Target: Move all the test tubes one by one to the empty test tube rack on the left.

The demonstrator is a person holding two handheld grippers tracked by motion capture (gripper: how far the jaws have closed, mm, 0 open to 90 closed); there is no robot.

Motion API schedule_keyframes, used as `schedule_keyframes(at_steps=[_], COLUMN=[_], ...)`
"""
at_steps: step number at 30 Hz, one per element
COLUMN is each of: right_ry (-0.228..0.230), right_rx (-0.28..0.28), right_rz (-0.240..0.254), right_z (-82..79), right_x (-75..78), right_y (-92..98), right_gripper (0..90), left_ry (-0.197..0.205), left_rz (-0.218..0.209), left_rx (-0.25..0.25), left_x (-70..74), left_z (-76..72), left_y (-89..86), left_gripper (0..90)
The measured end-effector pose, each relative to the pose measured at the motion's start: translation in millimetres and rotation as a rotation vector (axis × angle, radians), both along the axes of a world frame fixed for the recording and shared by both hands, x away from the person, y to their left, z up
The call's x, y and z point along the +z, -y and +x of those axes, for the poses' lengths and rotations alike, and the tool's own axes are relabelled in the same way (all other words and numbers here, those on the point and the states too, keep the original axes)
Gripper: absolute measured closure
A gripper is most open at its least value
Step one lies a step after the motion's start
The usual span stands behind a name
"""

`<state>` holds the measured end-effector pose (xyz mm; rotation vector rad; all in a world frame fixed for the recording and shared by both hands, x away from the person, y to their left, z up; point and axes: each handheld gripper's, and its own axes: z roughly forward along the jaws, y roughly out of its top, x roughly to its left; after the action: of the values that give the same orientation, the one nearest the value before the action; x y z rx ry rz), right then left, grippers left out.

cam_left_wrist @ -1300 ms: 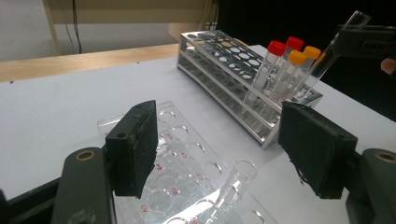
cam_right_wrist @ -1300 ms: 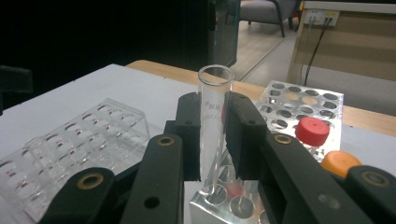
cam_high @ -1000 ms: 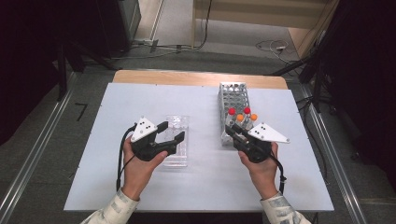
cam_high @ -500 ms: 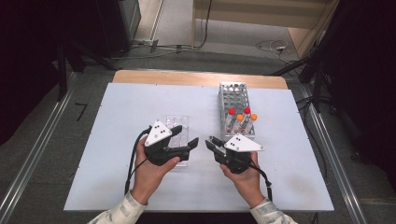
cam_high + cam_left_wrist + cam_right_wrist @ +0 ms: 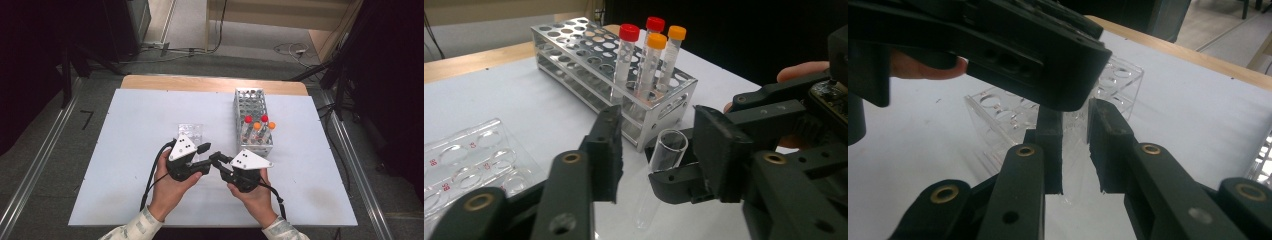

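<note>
High view: the two hands meet at the near middle of the white worktop (image 5: 130,150). The left tongs (image 5: 209,156) and the right tongs (image 5: 216,159) point at each other, tips almost touching. A clear plastic tray (image 5: 191,133) lies just beyond the left hand. To the right stands a metal tube rack (image 5: 251,102); its near end holds four capped tubes, two with red caps (image 5: 248,119) and two with orange caps (image 5: 257,126), and the rest of its holes are empty.

Left gripper view: a clear open-topped test tube (image 5: 660,172), with nothing seen inside it, stands slanted between the left tongs (image 5: 656,150). Their jaws have just been closing, but a gap shows on either side of the glass, so they are spread, not pinching. The right tongs (image 5: 674,182) grip the tube low down from the right. Behind, the rack (image 5: 574,55) carries its four capped tubes; the tray (image 5: 469,165) with its round wells, all empty, lies at the left.

Right gripper view: the right tongs (image 5: 1075,150) are pinched on the clear tube (image 5: 1075,127), faint between the pads. The left tongs (image 5: 1048,65) loom across the top, and the tray (image 5: 998,112) sits behind.
</note>
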<state>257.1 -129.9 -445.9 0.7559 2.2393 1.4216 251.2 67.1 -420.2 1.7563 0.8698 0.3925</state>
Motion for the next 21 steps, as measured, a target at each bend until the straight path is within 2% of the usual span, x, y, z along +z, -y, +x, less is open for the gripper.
schedule_keyframes(at_steps=[12,21], right_ry=[0.0,0.0], right_rx=[-0.002,-0.002], right_rz=[-0.002,-0.004], right_z=[-1.7,-1.3], right_x=[0.3,-0.4], right_y=[-1.7,-1.9], right_gripper=[73.1,73.0], left_ry=[-0.018,-0.012], left_rz=[0.003,0.017], left_rx=[-0.027,-0.02], left_x=[-1.2,-1.2], left_z=[0.0,-0.7], left_y=[2.1,2.2], left_gripper=[73.5,77.1])
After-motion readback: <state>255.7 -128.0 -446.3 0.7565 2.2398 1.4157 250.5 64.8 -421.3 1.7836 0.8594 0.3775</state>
